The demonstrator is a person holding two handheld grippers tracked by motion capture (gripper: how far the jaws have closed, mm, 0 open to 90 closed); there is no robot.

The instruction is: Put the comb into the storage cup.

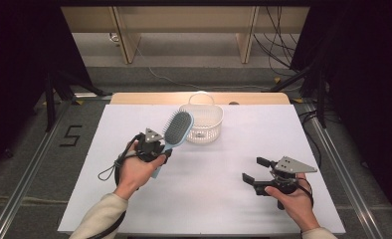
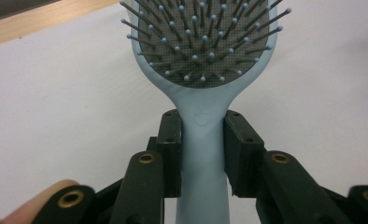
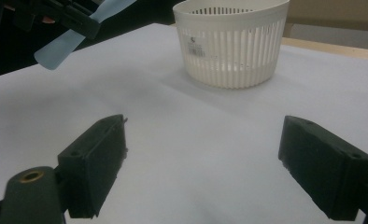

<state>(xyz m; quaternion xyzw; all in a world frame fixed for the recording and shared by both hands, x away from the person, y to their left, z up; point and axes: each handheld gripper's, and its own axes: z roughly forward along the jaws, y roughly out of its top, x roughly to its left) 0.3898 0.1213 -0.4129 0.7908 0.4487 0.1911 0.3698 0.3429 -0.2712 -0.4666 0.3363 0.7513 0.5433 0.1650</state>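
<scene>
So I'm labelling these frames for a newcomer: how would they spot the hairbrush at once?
Start at the white table and find the white slatted basket near its far edge. Just left of it, the left gripper holds up the hairbrush by its handle: pale blue, with a grey bristle pad.

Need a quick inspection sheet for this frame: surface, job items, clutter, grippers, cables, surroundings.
Surface: white table top, flat, bare wooden strip along its far edge.
Job's things: light blue hairbrush, lifted off the table, bristles facing up toward the camera; white slotted basket upright near the far edge, looks empty.
Clutter: nothing seen.
Grippers: left gripper shut on the brush's handle just below the head; right gripper open, holding nothing, low over the near right of the table.
Cables: black cable loops from the left gripper; loose cables on the floor beyond the table.
Surroundings: wooden furniture legs behind, dark curtains at both sides.
</scene>
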